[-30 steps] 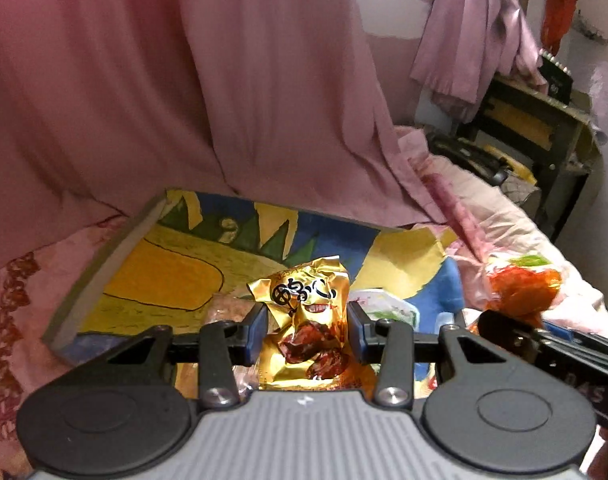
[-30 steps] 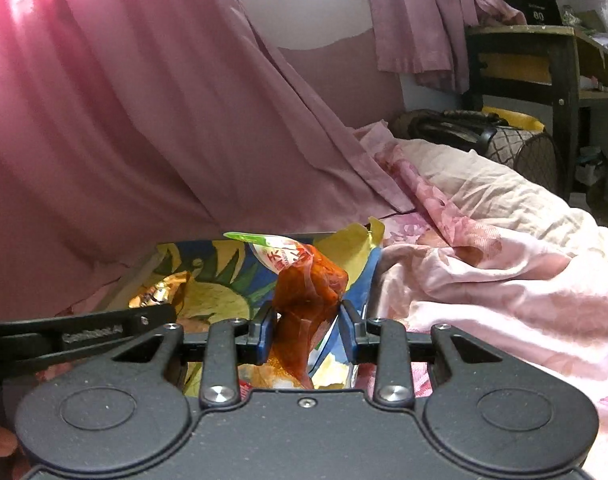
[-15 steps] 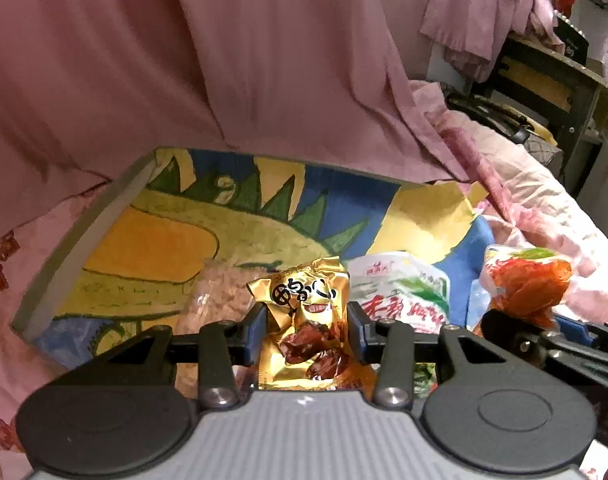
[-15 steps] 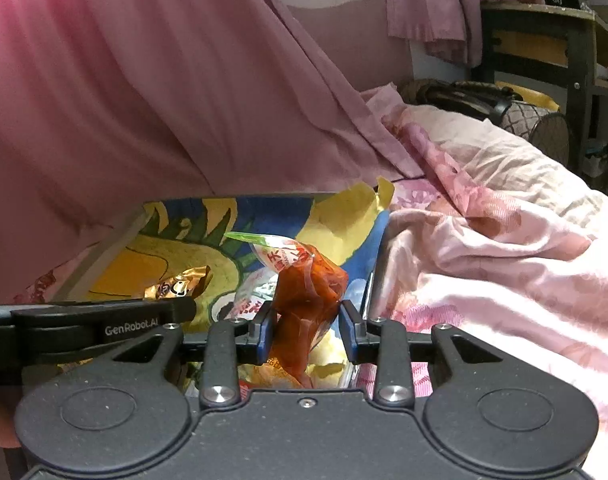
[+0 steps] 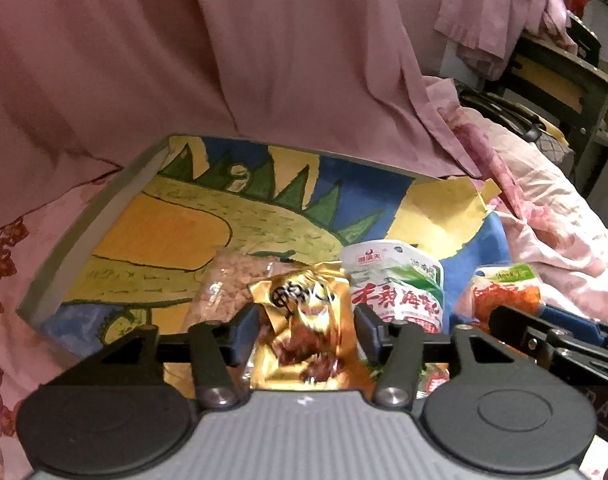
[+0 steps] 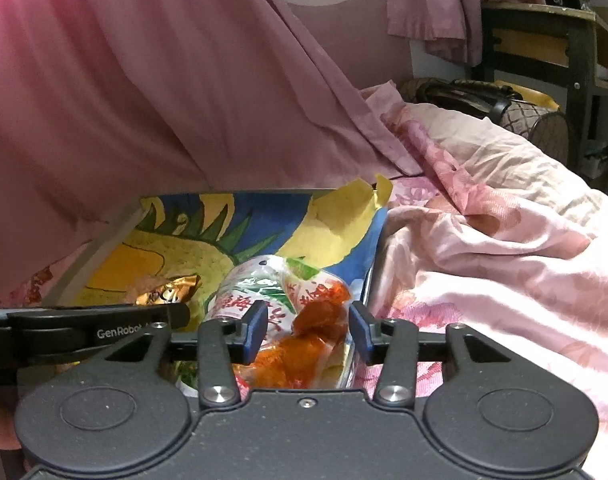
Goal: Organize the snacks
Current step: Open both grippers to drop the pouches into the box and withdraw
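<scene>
A gold snack packet (image 5: 304, 312) lies between the fingers of my left gripper (image 5: 307, 334), low over the painted tray (image 5: 104, 216). The jaws are opening, and the pads stand just off the packet's sides. My right gripper (image 6: 308, 334) is opening too. An orange snack packet (image 6: 316, 328) rests between its fingers at the tray's right edge, with a gap on the right side. The orange packet (image 5: 504, 292) also shows in the left wrist view. A white and green packet (image 5: 396, 284) and a clear bag of pink bits (image 5: 228, 284) lie in the tray.
A pink curtain (image 5: 224, 60) hangs behind the tray. Pink floral bedding (image 6: 484, 248) rises to its right. A dark desk (image 6: 544, 40) with a bag below it stands at the far right. The tray's left half (image 5: 164, 232) holds no packets.
Both grippers have sunk toward the tray and their jaws have widened. The gold packet and the orange packet, gripped before, now rest loose between the fingers.
</scene>
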The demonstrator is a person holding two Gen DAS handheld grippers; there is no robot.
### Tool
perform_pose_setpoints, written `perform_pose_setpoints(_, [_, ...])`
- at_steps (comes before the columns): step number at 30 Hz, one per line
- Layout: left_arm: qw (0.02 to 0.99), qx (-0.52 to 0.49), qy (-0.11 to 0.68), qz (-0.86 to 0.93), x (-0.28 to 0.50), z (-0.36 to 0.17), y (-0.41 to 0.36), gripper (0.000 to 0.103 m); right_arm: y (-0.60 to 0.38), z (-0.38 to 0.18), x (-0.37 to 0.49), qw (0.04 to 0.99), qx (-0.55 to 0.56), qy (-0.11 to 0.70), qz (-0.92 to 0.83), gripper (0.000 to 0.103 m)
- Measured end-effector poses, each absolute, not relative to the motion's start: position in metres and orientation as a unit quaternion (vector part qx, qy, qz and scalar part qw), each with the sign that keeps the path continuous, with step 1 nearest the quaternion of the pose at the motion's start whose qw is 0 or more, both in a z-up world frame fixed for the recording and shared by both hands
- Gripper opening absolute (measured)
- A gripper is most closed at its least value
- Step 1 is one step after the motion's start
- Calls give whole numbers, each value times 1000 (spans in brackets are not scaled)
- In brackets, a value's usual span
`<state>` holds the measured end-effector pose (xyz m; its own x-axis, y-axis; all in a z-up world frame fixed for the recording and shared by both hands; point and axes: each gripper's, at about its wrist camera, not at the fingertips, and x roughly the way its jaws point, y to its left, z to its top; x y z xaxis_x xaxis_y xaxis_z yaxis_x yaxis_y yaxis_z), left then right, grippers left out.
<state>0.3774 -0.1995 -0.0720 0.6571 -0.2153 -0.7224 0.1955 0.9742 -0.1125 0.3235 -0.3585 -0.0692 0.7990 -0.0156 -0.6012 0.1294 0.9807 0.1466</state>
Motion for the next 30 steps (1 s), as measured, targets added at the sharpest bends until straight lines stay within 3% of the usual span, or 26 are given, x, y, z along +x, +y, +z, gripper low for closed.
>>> perform_pose_setpoints(4, [914,-41,391,-100,375,-62,-189,79,-360,-65,322,946,93,309,-42,58])
perform_pose_setpoints(13, [938,-61,330,-87,351,-12,-171,102,-358,-39,298,959,96,262,-56,83])
perform_pose_setpoints(19, [953,-71,285,-76,319,23,-150,102,-352,-11,260,966,127,215,-70,96])
perform_pose_setpoints(30, [965,-62,243,-82,235,55,-110,103,-309,24,171,985,84,144,-45,102])
